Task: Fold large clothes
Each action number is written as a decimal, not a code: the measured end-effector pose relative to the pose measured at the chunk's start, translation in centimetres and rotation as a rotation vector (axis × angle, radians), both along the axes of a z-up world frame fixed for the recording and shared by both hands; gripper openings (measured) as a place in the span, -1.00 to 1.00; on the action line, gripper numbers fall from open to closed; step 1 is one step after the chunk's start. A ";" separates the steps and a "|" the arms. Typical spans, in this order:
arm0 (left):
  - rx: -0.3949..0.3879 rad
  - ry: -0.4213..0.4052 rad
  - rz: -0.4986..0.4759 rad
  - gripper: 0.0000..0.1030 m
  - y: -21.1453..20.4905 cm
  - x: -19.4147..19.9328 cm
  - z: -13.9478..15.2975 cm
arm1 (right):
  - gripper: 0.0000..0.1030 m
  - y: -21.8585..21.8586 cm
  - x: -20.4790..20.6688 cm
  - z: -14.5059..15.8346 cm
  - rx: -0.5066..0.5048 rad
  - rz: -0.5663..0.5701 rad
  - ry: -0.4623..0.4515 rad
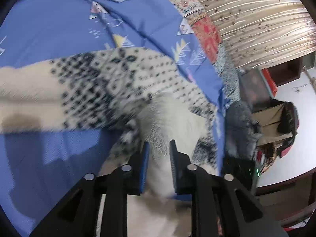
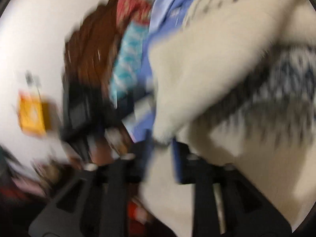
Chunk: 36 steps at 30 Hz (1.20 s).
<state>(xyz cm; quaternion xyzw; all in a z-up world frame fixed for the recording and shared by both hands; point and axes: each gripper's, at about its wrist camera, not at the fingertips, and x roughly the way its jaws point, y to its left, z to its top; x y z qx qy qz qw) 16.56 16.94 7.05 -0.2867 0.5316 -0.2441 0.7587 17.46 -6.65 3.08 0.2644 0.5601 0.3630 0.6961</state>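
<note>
A cream knit sweater (image 1: 110,83) with a black dotted pattern lies across a blue bedsheet (image 1: 49,29). My left gripper (image 1: 158,148) is shut on a bunched cream fold of the sweater, the cloth pinched between its blue-padded fingers (image 1: 145,158). In the blurred right wrist view the same sweater (image 2: 217,75) fills the right side, and my right gripper (image 2: 161,144) is shut on its cream edge, lifted off the bed.
The bed edge (image 1: 221,102) drops off at right, with a patchwork quilt (image 1: 205,33), a curtain (image 1: 256,19) and piled boxes and clothes (image 1: 276,122) beyond. A white floor with a yellow box (image 2: 32,116) and brown wood (image 2: 88,49) shows in the right wrist view.
</note>
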 end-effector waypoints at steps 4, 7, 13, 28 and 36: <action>0.040 0.017 -0.014 0.06 0.1 -1.0 -0.8 | 0.11 -3.4 -1.7 2.9 -0.151 -0.046 -0.158; 0.008 0.019 -0.035 0.19 -0.8 -1.4 -0.8 | 0.11 -8.9 -0.1 5.3 -0.252 -0.224 -0.226; 0.160 -0.057 -0.087 0.44 -4.8 -0.3 0.6 | 0.45 -20.6 8.6 7.1 -0.685 -0.555 -0.319; 0.560 -0.456 -0.245 -0.40 -12.4 5.2 7.1 | -0.87 -32.6 11.7 2.8 -0.697 -0.837 -0.207; 0.640 -0.126 -0.283 -0.37 -13.4 14.1 -2.2 | 0.08 -30.1 6.5 4.6 -0.545 -0.763 -0.261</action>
